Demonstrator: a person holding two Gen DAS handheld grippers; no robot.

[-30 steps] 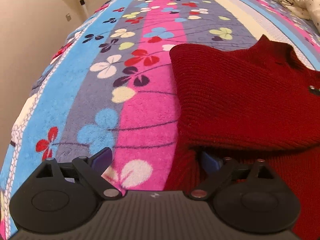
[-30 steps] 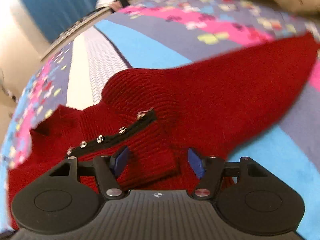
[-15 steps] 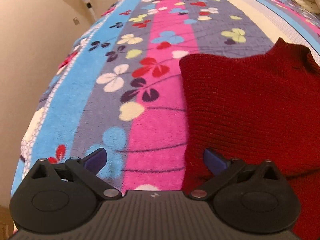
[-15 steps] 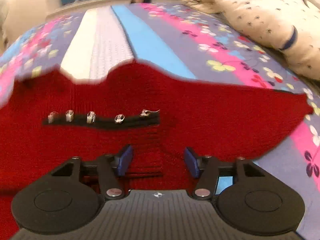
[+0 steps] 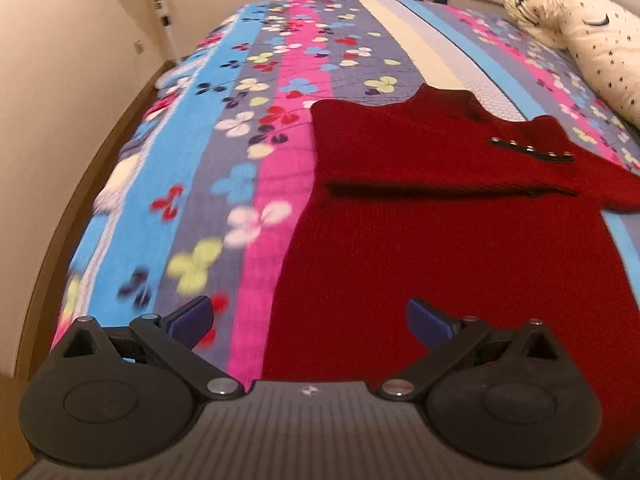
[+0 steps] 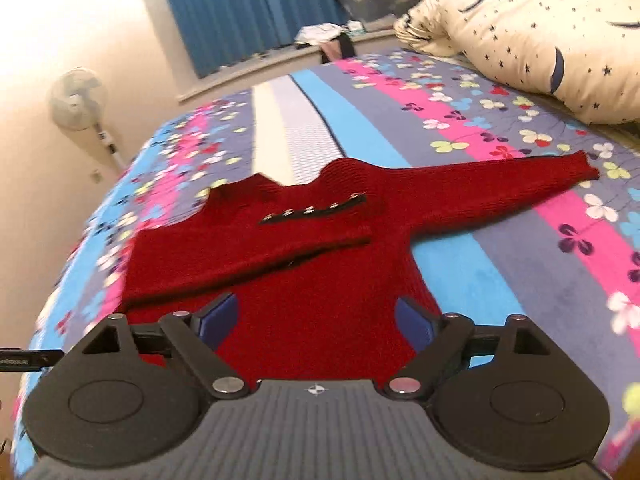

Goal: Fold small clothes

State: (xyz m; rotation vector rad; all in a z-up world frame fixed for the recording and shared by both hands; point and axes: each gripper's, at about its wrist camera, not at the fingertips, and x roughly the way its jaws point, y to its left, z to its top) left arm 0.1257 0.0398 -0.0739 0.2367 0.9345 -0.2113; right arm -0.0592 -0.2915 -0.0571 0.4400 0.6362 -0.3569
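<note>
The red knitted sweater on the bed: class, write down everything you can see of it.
The red knitted sweater is ribbed wool-like knit with a raised collar and a black strip of silver studs at one shoulder. It lies flat on the flowered striped bedspread, collar away from the cameras. One sleeve is folded across the chest; the other sleeve lies stretched out sideways. Neither gripper touches it.

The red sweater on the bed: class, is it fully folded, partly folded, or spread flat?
Partly folded. On the red sweater, one sleeve lies folded across the chest, while the other sleeve is stretched out over the blanket.
</note>
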